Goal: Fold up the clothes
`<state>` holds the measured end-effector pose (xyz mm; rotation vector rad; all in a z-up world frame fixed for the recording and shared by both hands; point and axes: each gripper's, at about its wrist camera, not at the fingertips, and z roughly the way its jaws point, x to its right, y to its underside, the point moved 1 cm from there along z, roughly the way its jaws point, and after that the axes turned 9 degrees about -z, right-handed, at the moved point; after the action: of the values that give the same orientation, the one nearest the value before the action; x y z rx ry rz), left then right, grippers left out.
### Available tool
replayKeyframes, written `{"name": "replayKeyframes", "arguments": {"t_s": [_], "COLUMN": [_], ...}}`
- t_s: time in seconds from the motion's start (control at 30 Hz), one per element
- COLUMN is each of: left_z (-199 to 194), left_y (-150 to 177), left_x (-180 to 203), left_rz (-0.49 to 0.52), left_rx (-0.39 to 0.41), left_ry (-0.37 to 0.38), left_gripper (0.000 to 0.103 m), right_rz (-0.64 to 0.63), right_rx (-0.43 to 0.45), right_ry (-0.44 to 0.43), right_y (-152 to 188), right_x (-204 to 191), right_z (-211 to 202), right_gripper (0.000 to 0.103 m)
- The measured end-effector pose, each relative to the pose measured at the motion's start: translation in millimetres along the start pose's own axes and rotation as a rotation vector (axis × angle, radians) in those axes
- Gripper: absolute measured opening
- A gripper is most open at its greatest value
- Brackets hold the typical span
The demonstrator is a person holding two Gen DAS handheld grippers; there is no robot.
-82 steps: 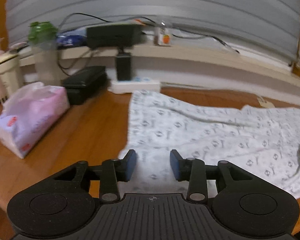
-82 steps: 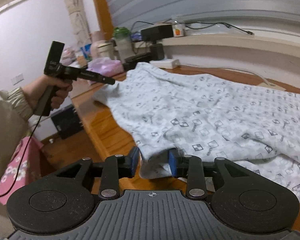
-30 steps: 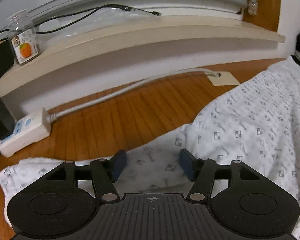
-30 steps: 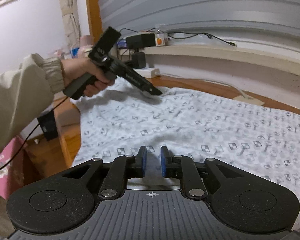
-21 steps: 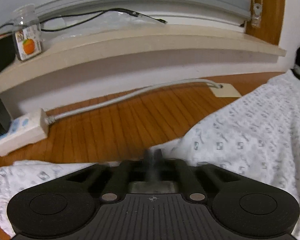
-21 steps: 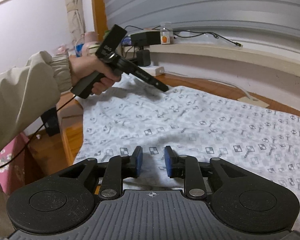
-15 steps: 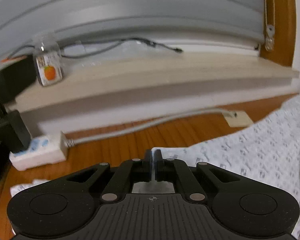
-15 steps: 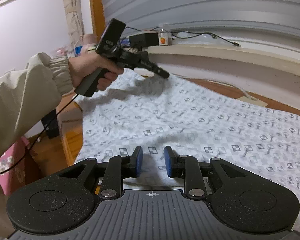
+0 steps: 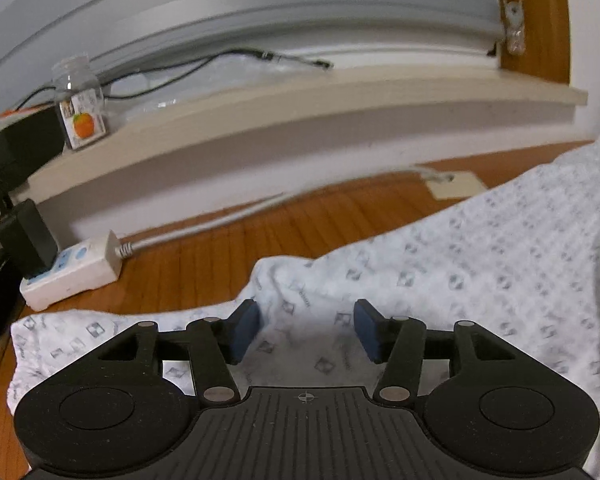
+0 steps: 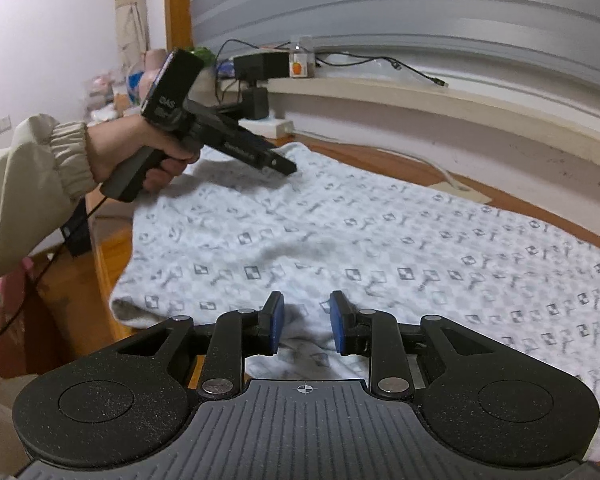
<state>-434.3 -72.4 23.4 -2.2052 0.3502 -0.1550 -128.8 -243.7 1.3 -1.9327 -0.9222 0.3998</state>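
A white garment with small grey checks (image 10: 380, 248) lies spread flat over the wooden table (image 10: 380, 158). In the left wrist view its far corner (image 9: 440, 280) lies under my left gripper (image 9: 306, 330), which is open just above the cloth with nothing between its blue pads. The right wrist view shows that same left gripper (image 10: 286, 168), held by a hand, over the garment's far edge. My right gripper (image 10: 306, 326) is open above the near edge of the garment, holding nothing.
A white power strip (image 9: 72, 276) with a grey cable and a black plug sits on the table behind the garment. A small bottle (image 9: 80, 112) and black cables lie on the beige sill (image 9: 300, 116). The table's left edge (image 10: 100, 240) drops off beside the cloth.
My left gripper closed on the garment's far corner, lifted it a little, then opened and let it go. The right gripper opened off the near edge, and the folded cloth lies flat.
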Motion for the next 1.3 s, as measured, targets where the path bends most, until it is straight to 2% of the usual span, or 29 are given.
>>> {"name": "replayKeyframes", "arguments": {"t_s": [0.17,0.33,0.43,0.5,0.57,0.63,0.73,0.87,0.9,0.93,0.97,1.0,1.03,1.17,1.3], "left_z": [13,24,30,28,24,15,-8,-47,-58,-64,-70,-77,-84,-99,-98], "left_y": [-3,-13,-17,-16,-14,-10,-3,11,16,20,25,30,36,50,62], "left_x": [-27,-45,-53,-48,-40,-28,-4,40,53,66,79,91,104,147,171], "left_rz": [-0.096,-0.100,-0.117,-0.095,-0.066,-0.057,-0.031,-0.012,-0.011,-0.005,0.001,0.012,0.023,0.074,0.146], "left_rx": [-0.001,-0.004,-0.009,-0.002,0.008,0.001,0.016,0.050,0.059,0.063,0.067,0.071,0.076,0.061,0.036], "left_ry": [0.047,0.041,0.046,0.022,-0.016,-0.032,-0.013,0.062,0.090,0.113,0.137,0.158,0.179,0.269,0.290], "left_gripper": [0.059,0.060,0.061,0.061,0.061,0.060,0.060,0.060,0.059,0.057,0.054,0.047,0.044,0.044,0.048], "right_rz": [0.011,0.044,0.062,0.051,0.022,-0.017,-0.077,-0.144,-0.149,-0.139,-0.129,-0.104,-0.072,0.044,0.134], "right_rx": [0.022,0.025,0.008,-0.001,-0.011,-0.026,-0.040,-0.060,-0.064,-0.061,-0.058,-0.041,-0.028,0.007,0.015], "right_ry": [0.025,0.096,0.109,0.110,0.094,0.093,0.117,0.152,0.155,0.159,0.163,0.165,0.158,0.176,0.183], "right_y": [-2,5,13,16,19,19,18,17,16,15,14,11,9,4,3], "right_x": [5,27,37,36,33,28,23,23,25,28,32,37,43,69,91], "right_z": [-8,-24,-31,-34,-35,-35,-29,-20,-18,-18,-18,-19,-20,-21,-22], "right_gripper": [0.027,0.027,0.028,0.029,0.036,0.037,0.037,0.035,0.028,0.017,0.012,0.006,0.006,0.003,0.003]}}
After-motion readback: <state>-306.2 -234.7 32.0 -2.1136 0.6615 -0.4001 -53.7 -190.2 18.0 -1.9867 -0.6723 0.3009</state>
